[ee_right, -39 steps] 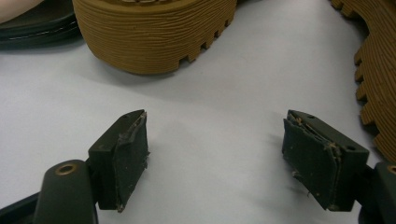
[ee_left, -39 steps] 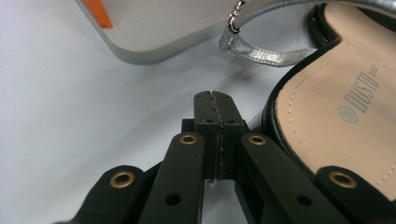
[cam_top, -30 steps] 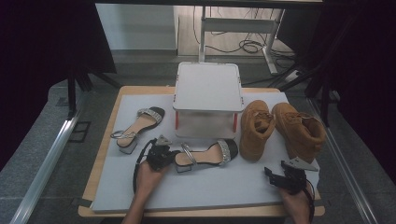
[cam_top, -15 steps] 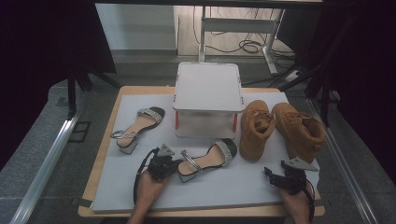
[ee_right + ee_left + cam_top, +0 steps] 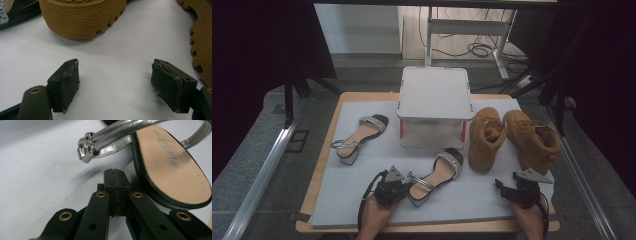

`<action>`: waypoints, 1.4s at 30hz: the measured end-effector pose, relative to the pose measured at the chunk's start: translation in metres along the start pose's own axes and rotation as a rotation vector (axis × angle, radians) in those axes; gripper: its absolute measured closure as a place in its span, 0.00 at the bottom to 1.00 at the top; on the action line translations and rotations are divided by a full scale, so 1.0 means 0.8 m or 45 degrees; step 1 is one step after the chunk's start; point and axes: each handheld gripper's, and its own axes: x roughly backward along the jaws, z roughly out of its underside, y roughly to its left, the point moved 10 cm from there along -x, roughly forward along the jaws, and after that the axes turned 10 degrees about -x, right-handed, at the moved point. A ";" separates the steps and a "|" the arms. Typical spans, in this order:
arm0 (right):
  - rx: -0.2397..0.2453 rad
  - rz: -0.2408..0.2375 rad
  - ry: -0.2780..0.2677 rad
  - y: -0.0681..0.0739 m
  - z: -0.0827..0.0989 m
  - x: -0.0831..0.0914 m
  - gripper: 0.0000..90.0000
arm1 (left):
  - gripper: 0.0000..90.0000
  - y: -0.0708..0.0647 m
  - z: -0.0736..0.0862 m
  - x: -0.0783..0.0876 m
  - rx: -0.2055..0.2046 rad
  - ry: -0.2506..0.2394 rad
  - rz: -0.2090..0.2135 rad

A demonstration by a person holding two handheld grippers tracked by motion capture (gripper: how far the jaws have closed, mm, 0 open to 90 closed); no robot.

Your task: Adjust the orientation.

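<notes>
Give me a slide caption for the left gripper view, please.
Shut black jaws of the left gripper rest beside a black-soled sandal with a silver strap on the white mat.

High view, layout. A box (image 5: 434, 107) stands at the middle back of the mat (image 5: 337, 200), which covers the table (image 5: 319, 165). Left of the box lies one sandal (image 5: 360, 138); before the box lies a second sandal (image 5: 435, 176), its heel end toward the near edge. Right of the box lie two boots (side by side, touching): the left boot (image 5: 486, 138) just beside the box, the right boot (image 5: 532, 140) nearer the mat's right edge. The left gripper (image 5: 393, 189) sits just left of the second sandal's heel; the right gripper (image 5: 518, 191) sits before the boots, apart from them.
</notes>
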 end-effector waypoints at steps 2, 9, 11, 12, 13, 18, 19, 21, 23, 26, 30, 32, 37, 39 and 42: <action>0.000 0.000 0.000 0.000 0.000 0.000 0.25 | 1.00 -0.003 -0.001 0.000 -0.005 -0.002 0.002; 0.000 0.000 0.000 0.000 0.000 0.000 0.25 | 1.00 -0.009 -0.004 -0.003 -0.030 -0.007 0.008; 0.000 0.000 0.000 0.000 0.000 0.000 0.25 | 1.00 -0.009 -0.004 -0.003 -0.033 -0.004 0.004; -0.001 0.000 0.000 0.000 0.000 0.000 0.25 | 1.00 -0.008 -0.004 -0.002 -0.034 -0.004 0.001; 0.000 0.000 0.000 0.000 0.000 0.000 0.25 | 1.00 -0.007 -0.003 -0.001 -0.036 -0.003 -0.006; 0.000 0.000 0.000 0.000 0.000 0.000 0.25 | 0.96 0.001 -0.001 0.010 -0.021 -0.016 -0.036; 0.000 0.000 0.000 0.000 0.000 0.000 0.25 | 0.95 0.002 0.000 0.012 -0.019 -0.017 -0.040; 0.000 0.000 0.000 0.000 0.000 0.000 0.25 | 0.94 0.004 0.001 0.018 -0.022 -0.017 -0.056; 0.000 0.000 0.000 0.000 0.000 0.000 0.25 | 0.90 0.006 0.002 0.022 -0.022 -0.020 -0.068; 0.000 0.000 -0.001 0.000 0.000 0.000 0.25 | 0.88 0.009 0.004 0.030 -0.017 -0.024 -0.087; 0.000 0.000 0.000 0.000 0.000 0.000 0.25 | 0.83 0.019 0.010 0.043 -0.001 -0.027 -0.126; 0.000 0.000 -0.001 0.000 0.000 0.000 0.25 | 0.80 0.026 0.015 0.050 0.013 -0.024 -0.151; 0.000 0.000 -0.001 0.000 0.000 0.000 0.25 | 0.74 0.045 0.027 0.065 0.042 -0.013 -0.209; 0.000 0.000 -0.001 0.000 0.000 0.000 0.25 | 0.70 0.050 0.030 0.069 0.060 -0.018 -0.214; 0.000 0.000 0.000 0.000 0.000 0.000 0.25 | 0.65 0.060 0.036 0.076 0.083 -0.022 -0.225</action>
